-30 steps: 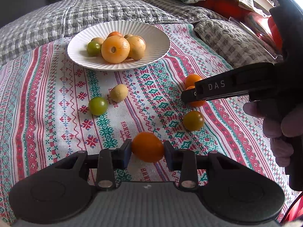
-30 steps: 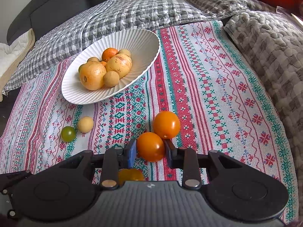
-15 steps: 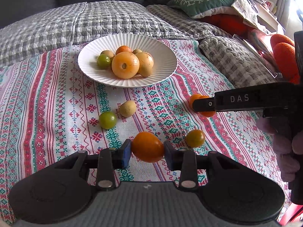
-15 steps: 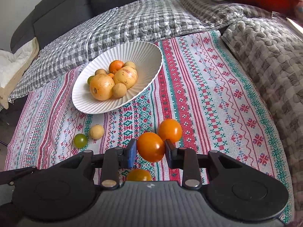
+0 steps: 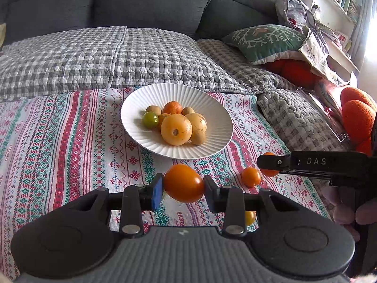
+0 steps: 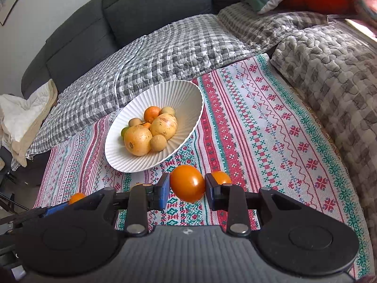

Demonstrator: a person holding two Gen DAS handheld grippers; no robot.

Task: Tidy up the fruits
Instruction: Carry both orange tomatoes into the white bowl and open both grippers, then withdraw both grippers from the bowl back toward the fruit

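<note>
Across the left wrist view, the only clear lettering is "DAS", printed in white on the side of the right gripper [image 5: 267, 162], which reaches in level from the right edge with its fingers closed on an orange fruit that mostly hides behind them. A few woven letters on the patterned cloth [image 5: 59, 146] near the lower middle are too partial to read. The left gripper [image 5: 183, 189] has its jaws clamped on one orange tomato [image 5: 183, 183], held above the cloth just in front of the white ribbed plate [image 5: 212, 108]. At least seven fruits sit heaped on that plate: a large yellow one, a green one, an orange one and several small tan ones. Two more small fruits lie on the cloth: an orange one [image 5: 251, 176] to the right of the held tomato and a yellowish one [image 5: 250, 217] partly hidden behind the left gripper's finger. Part of a person's hand [image 5: 346, 210] grips the right tool's handle at the lower right edge.

From the right wrist view, no writing is legible. The right gripper [image 6: 187, 189] points downward over the cloth, jaws pressed on a single orange fruit [image 6: 187, 183], lifted clear of the fabric, just short of the plate [image 6: 183, 94]. One orange fruit [image 6: 220, 177] rests on the cloth right behind it. At the lower left, the left gripper's blue-padded finger shows with its orange tomato [image 6: 76, 197].
</note>
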